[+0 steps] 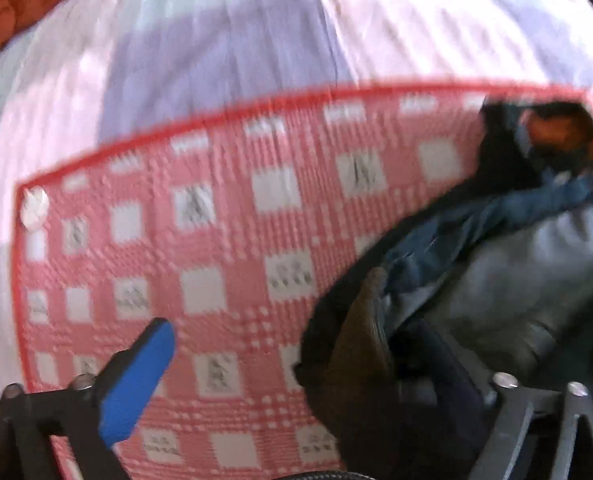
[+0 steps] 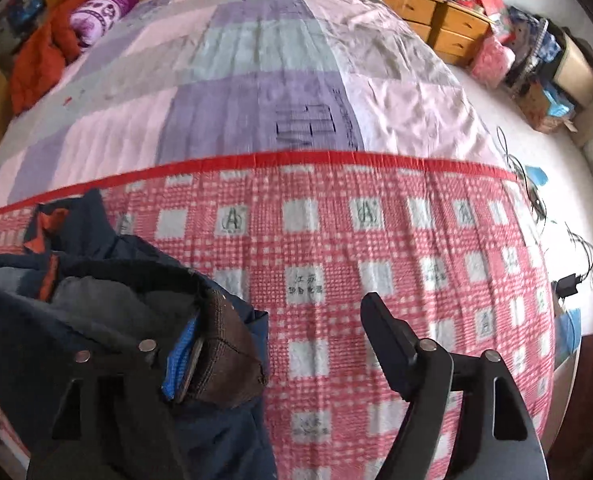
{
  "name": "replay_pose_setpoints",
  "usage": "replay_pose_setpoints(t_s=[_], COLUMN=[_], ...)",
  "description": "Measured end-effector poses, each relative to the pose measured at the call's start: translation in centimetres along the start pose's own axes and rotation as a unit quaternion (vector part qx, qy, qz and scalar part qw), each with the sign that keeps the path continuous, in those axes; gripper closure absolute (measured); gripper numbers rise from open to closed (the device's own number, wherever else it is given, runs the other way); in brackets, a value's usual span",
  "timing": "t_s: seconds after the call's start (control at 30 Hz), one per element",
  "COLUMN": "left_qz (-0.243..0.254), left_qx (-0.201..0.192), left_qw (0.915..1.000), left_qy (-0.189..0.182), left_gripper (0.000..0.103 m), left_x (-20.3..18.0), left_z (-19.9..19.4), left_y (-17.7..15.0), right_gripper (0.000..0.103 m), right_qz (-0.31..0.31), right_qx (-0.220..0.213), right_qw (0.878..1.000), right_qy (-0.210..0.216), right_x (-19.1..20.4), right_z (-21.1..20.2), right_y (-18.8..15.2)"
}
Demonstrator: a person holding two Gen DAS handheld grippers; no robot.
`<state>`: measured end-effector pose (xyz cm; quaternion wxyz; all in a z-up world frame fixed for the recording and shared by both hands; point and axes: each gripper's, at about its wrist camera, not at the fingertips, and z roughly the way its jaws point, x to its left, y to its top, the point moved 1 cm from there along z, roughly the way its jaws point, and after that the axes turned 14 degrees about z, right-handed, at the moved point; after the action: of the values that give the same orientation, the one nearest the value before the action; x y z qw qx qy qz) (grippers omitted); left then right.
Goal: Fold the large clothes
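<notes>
A dark navy jacket (image 1: 508,264) with grey lining, a brown cuff (image 1: 362,340) and orange trim lies on a red-and-white checked blanket (image 1: 224,240). In the blurred left wrist view my left gripper (image 1: 296,364) is open; its blue-padded left finger (image 1: 136,380) is over the blanket and the jacket drapes over its right finger. In the right wrist view my right gripper (image 2: 280,344) is open; the brown cuff (image 2: 224,356) hangs against its blue left pad (image 2: 180,356), and the jacket (image 2: 76,320) covers the lower left. The right finger (image 2: 392,344) is bare.
The blanket (image 2: 376,280) lies on a bed with a pink, purple and grey patchwork sheet (image 2: 256,80). An orange garment (image 2: 44,64) and a purple pillow (image 2: 104,12) lie at the far left. Wooden drawers (image 2: 436,20) and clutter (image 2: 536,52) stand at the right, with cables (image 2: 536,196) on the floor.
</notes>
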<state>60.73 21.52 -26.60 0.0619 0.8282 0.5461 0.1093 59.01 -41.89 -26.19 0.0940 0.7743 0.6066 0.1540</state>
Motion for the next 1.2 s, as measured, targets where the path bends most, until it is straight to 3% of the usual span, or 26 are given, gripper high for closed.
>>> replay_pose_setpoints(t_s=[0.1, 0.17, 0.23, 0.3, 0.4, 0.47, 0.6, 0.67, 0.73, 0.8, 0.93, 1.0, 1.07, 1.17, 1.2], left_qz=[-0.018, -0.036, -0.063, -0.062, -0.019, -0.012, -0.019, -0.01, 0.001, 0.009, 0.007, 0.005, -0.003, -0.018, -0.02], left_qx=[-0.014, -0.028, -0.059, -0.096, -0.131, -0.142, -0.145, -0.127, -0.104, -0.116, -0.147, -0.151, -0.149, -0.173, -0.18], left_qw=[0.998, 0.9986, 0.9962, 0.9934, 0.9912, 0.989, 0.9812, 0.983, 0.9883, 0.9905, 0.9884, 0.9878, 0.9877, 0.9828, 0.9813], left_qy=[-0.058, -0.025, -0.013, -0.012, -0.013, -0.04, -0.126, -0.133, -0.111, -0.073, -0.038, -0.038, -0.047, -0.062, -0.065], left_gripper=[0.001, 0.001, 0.001, 0.001, 0.001, 0.001, 0.001, 0.001, 0.001, 0.001, 0.0, 0.0, 0.0, 0.0, 0.0], left_x=[2.2, 3.4, 3.5, 1.8, -3.9, -7.9, -16.4, -19.4, -21.2, -21.4, -20.3, -19.6, -19.3, -18.8, -19.0], left_z=[-2.8, -4.8, -6.6, -8.4, -9.3, -8.9, -4.8, -1.7, 1.8, 3.9, 5.2, 5.9, 6.2, 5.3, 4.9], left_y=[0.2, 0.3, -0.1, -0.7, -1.6, -2.4, -3.7, -3.5, -2.6, -1.1, 2.3, 3.3, 4.2, 3.5, 2.9], right_gripper=[0.018, 0.018, 0.018, 0.018, 0.018, 0.018, 0.018, 0.018, 0.018, 0.012, 0.003, 0.003, 0.005, 0.006, 0.006], right_qz=[-0.025, 0.004, -0.002, -0.044, -0.12, -0.175, -0.233, -0.226, -0.219, -0.209, -0.18, -0.165, -0.155, -0.198, -0.245], right_qx=[-0.003, -0.003, -0.05, -0.118, -0.151, -0.142, -0.063, -0.027, 0.001, -0.003, -0.005, 0.003, 0.0, -0.02, -0.026], right_qw=[0.999, 0.999, 0.998, 0.992, 0.977, 0.971, 0.967, 0.971, 0.975, 0.978, 0.983, 0.986, 0.986, 0.969, 0.955], right_qy=[0.045, 0.053, 0.031, 0.024, 0.086, 0.079, 0.084, 0.07, 0.038, 0.026, 0.017, 0.023, 0.055, 0.146, 0.164], right_x=[0.1, -0.9, -0.7, 1.2, 5.8, 9.1, 15.6, 17.0, 18.0, 18.9, 21.2, 21.8, 22.1, 22.1, 22.3], right_z=[-3.2, -4.9, -7.2, -10.3, -12.6, -11.8, -6.3, -2.9, 0.8, 3.5, 7.9, 9.6, 9.3, 6.1, 4.9], right_y=[0.5, 1.6, 2.2, 1.6, -2.1, -5.2, -13.2, -15.5, -16.4, -15.2, -10.6, -7.9, -6.6, -6.3, -6.6])
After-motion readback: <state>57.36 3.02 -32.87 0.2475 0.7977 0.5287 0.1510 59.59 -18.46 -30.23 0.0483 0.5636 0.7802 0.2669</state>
